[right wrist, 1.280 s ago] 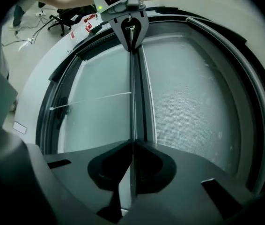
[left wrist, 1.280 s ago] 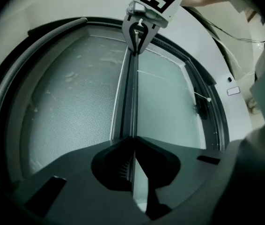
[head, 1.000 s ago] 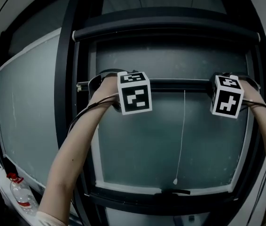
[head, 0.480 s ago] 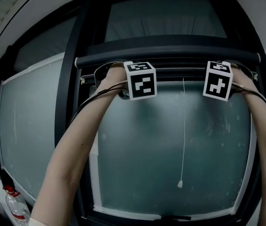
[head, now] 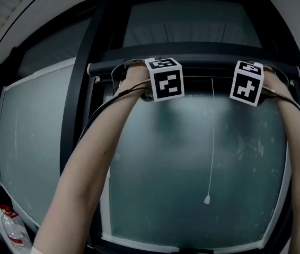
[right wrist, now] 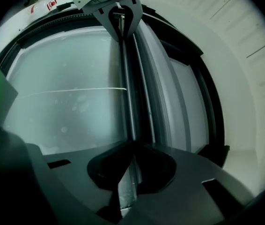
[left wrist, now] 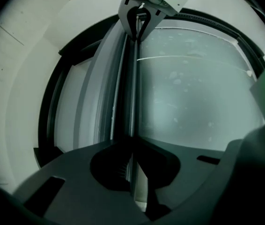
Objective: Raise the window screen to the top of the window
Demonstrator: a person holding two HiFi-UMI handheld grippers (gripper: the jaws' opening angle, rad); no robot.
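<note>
Lifting looks nearly done: on the window (head: 70,120), the screen bar (head: 205,79) sits just under the roller housing (head: 203,61) at the window's top edge. Left gripper (left wrist: 130,170) and right gripper (right wrist: 130,171) each pinch the bar, one toward its left end, one toward its right, cord (head: 212,142) hanging between them. Next move probably calls for a short even push up to seat the bar, then releasing both.
</note>
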